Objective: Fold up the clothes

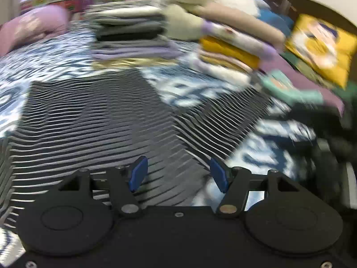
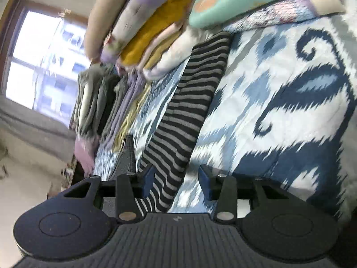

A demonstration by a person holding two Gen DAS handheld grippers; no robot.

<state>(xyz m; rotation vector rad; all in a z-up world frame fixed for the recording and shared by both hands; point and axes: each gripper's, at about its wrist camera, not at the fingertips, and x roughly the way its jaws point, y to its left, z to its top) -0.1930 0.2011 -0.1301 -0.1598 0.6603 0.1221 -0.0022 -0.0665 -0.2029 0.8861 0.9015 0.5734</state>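
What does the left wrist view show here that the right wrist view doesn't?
Only the left wrist view shows the left gripper, jaws apart over the striped garment, a yellow printed cushion at the right edge, and a pink pillow at far left.

Only the right wrist view shows the right gripper, jaws apart with a striped strip of the garment running between them, and a bright window.

Both show the striped garment lying on the blue-and-white patterned bedspread, and the two stacks of folded clothes: the grey stack and the mustard stack.
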